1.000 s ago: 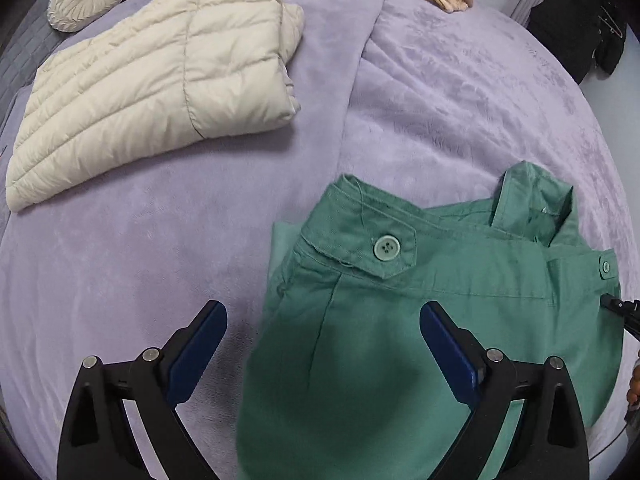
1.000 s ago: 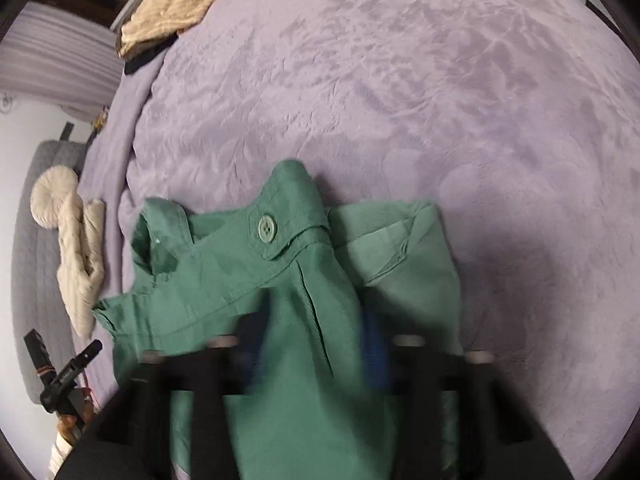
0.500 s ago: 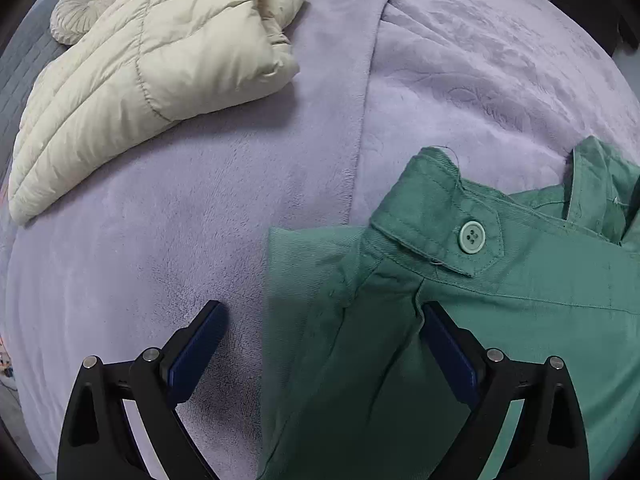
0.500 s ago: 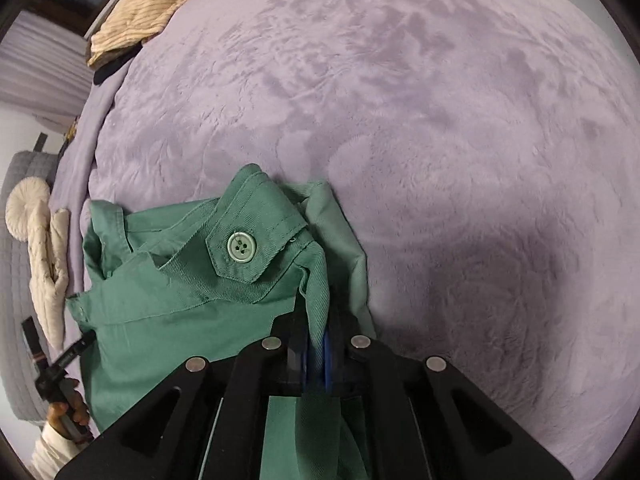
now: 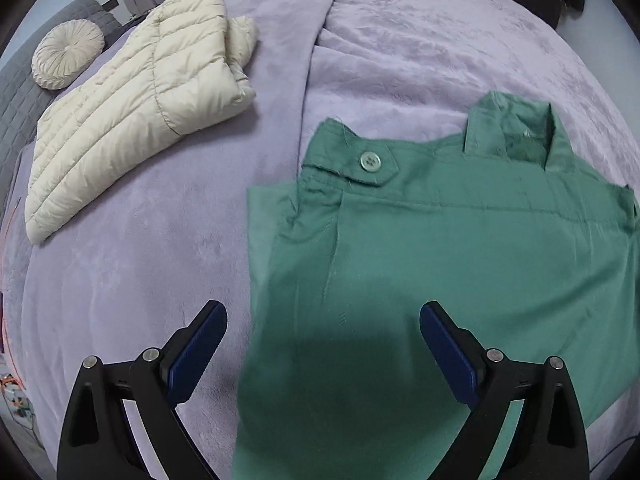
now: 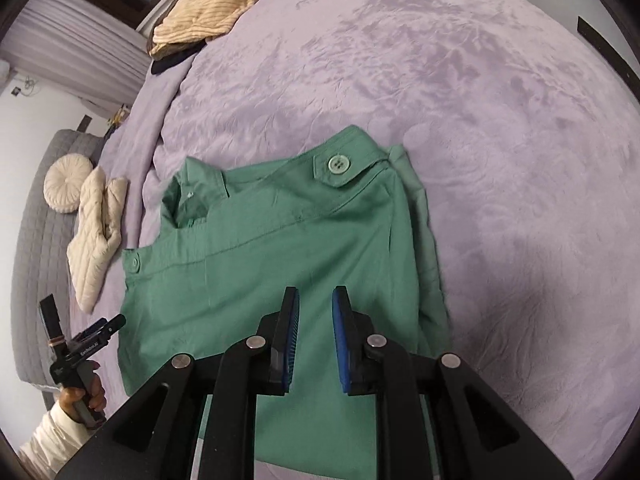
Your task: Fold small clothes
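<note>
1. Green shirt (image 5: 460, 264) lies back-up and flat on the lilac bedspread (image 5: 168, 280) of a bed, collar (image 5: 516, 136) at the far end from both cameras.
2. A buttoned shoulder tab (image 6: 340, 168) sits at each upper corner. One sleeve is tucked under along the shirt's side edge, showing as a paler green strip (image 6: 424, 216) in the right wrist view.
3. Right tongs (image 6: 314, 336): blue pads stand a narrow gap apart; the jaws have just been opening. Nothing is between them now, and the shirt's lower back lies beneath them, clear of the pads.
4. Left tongs (image 5: 322, 352): spread wide and gripping nothing. One pad is over bare bedspread, the other over the shirt; the shirt's side edge runs between them, underneath.
5. In the right wrist view the left tongs show at the lower left, just off the shirt's other side, held by a hand (image 6: 82, 396) with a cream sleeve (image 6: 44, 436).
6. Cream puffer jacket (image 5: 136, 120), folded, lies well apart from the shirt towards the head of the bed, a round pleated cushion (image 5: 68, 60) just beside it.
7. A tan ribbed knit (image 6: 208, 12) rests on a dark garment at the far edge of the bed.
8. A lengthwise fold in the bedspread runs between jacket and shirt.
</note>
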### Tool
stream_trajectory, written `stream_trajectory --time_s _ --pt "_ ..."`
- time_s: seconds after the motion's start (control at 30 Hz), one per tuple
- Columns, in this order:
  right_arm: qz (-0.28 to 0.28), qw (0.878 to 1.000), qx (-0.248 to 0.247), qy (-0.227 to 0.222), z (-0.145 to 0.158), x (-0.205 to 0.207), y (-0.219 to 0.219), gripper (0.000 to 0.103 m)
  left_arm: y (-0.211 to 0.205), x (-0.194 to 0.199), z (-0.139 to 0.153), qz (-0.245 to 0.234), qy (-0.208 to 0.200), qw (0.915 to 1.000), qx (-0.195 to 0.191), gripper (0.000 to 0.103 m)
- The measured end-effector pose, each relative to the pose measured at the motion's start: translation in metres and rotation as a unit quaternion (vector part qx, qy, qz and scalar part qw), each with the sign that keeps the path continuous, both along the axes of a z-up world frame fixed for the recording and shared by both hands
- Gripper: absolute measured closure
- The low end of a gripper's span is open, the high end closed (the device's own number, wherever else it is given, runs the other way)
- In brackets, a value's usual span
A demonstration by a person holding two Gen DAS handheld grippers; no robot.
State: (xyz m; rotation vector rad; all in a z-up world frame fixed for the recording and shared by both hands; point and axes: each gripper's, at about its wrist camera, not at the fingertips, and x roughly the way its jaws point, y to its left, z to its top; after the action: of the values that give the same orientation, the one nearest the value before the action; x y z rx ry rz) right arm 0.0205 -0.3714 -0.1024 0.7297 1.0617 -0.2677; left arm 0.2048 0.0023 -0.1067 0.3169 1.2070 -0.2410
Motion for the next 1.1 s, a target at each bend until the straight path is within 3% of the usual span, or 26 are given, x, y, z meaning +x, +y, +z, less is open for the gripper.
stream_trajectory --time_s 0.13,0.2,0.23,0.3,0.43,0.47,0.53,0.57,0.7,0.77,0.9,0.97,1.0,1.07,1.1 --pt "-0.014 0.999 -0.049 0.008 0.008 0.001 -0.013 0.079 0.003 0.007 0.002 0.004 -0.006 0.9999 -0.015 0.005" --pt "-0.012 0.997 -0.075 0.001 0.013 0.013 -0.028 0.036 0.001 0.026 0.008 0.009 -0.020 0.9996 -0.018 0.005" --pt "-0.009 0.996 -0.084 -0.002 0.015 0.020 -0.034 0.032 0.000 0.038 0.009 0.013 -0.021 0.9994 -0.023 0.005" --pt "-0.004 0.995 -0.095 0.014 0.009 0.037 -0.045 0.032 -0.003 0.066 0.005 0.032 -0.022 0.9989 -0.026 0.005" --pt "-0.024 0.997 -0.057 0.039 -0.021 0.058 -0.061 0.033 -0.008 0.105 -0.012 0.070 -0.001 0.9963 -0.051 0.006" --pt "-0.025 0.998 -0.048 0.039 -0.025 0.059 -0.061 0.038 -0.010 0.110 -0.017 0.072 0.005 0.9960 -0.054 0.011" --pt "-0.018 0.999 -0.019 0.029 -0.031 0.062 -0.057 0.078 -0.018 0.115 -0.030 0.061 0.031 0.9961 -0.056 0.083" --pt "-0.016 1.000 -0.016 0.022 -0.030 0.062 -0.053 0.099 -0.020 0.114 -0.032 0.063 0.030 0.9967 -0.041 0.083" --pt "0.002 1.000 -0.010 -0.025 -0.014 0.062 -0.044 0.099 -0.007 0.102 -0.025 0.063 -0.004 0.9964 -0.056 0.086" --pt "-0.014 1.000 -0.012 -0.010 -0.024 0.062 -0.056 0.099 0.003 0.104 -0.032 0.070 0.006 0.9958 -0.060 0.085" --pt "-0.072 0.995 0.075 -0.002 -0.062 0.053 -0.085 0.098 0.007 0.110 -0.033 0.084 0.003 0.9948 -0.057 0.082" --pt "-0.081 0.995 0.066 -0.005 -0.054 0.046 -0.083 0.094 0.008 0.109 -0.022 0.091 -0.013 0.9948 -0.043 0.080" --pt "-0.080 0.996 0.043 0.006 -0.047 0.043 -0.079 0.084 0.008 0.105 -0.014 0.089 -0.023 0.9953 -0.029 0.080" --pt "-0.070 0.997 -0.005 0.018 -0.029 0.034 -0.072 0.073 0.010 0.095 0.002 0.078 -0.039 0.9962 -0.008 0.080" --pt "-0.062 0.998 -0.021 0.012 -0.017 0.027 -0.067 0.073 0.014 0.087 0.011 0.069 -0.045 0.9965 -0.012 0.080"
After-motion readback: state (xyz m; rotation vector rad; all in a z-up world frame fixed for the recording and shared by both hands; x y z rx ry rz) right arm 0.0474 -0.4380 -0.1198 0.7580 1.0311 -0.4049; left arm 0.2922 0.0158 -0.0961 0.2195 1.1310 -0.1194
